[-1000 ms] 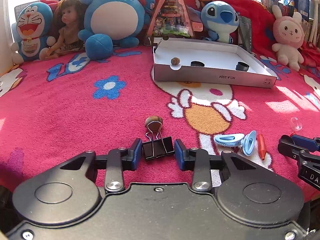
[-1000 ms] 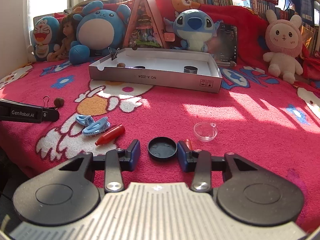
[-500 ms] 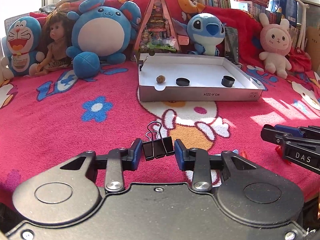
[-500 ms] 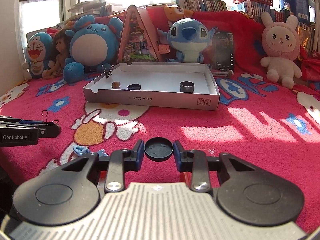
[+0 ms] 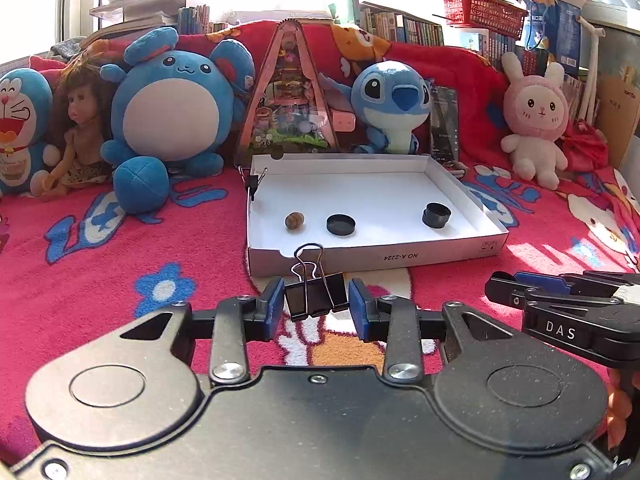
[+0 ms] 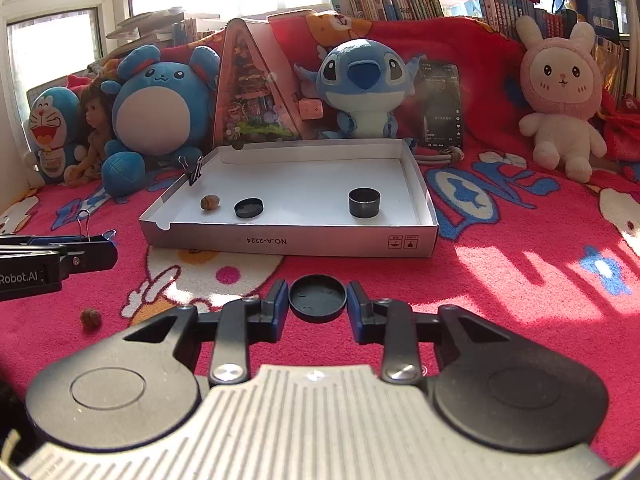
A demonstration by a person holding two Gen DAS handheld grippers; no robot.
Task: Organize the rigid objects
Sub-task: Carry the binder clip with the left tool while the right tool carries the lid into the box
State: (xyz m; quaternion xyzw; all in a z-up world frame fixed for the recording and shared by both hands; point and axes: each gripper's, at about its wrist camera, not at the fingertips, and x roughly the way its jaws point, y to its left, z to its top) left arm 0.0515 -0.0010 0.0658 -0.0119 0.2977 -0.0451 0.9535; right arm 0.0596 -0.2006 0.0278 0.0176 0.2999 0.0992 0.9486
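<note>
My left gripper [image 5: 316, 306] is shut on a black binder clip [image 5: 314, 296], held above the blanket in front of the white shallow box [image 5: 372, 258]. My right gripper [image 6: 318, 302] is shut on a round black lid [image 6: 317, 298], also lifted before the box [image 6: 280, 242]. Inside the box lie a brown nut [image 5: 294, 221], a flat black lid [image 5: 341, 224] and a black cup-like cap [image 5: 437, 215]; another binder clip [image 5: 253, 180] is clipped to its left wall. A second nut [image 6: 90, 316] lies on the blanket at the left in the right wrist view.
Plush toys, a doll and a triangular display house [image 5: 289, 92] line the back of the red patterned blanket. A phone [image 6: 440, 106] leans behind the box. Bookshelves and a red basket [image 5: 482, 8] stand further back.
Both grippers have risen and come nearer the white box, each carrying its object. The hair clips, red crayon and clear cup on the blanket have dropped out of view.
</note>
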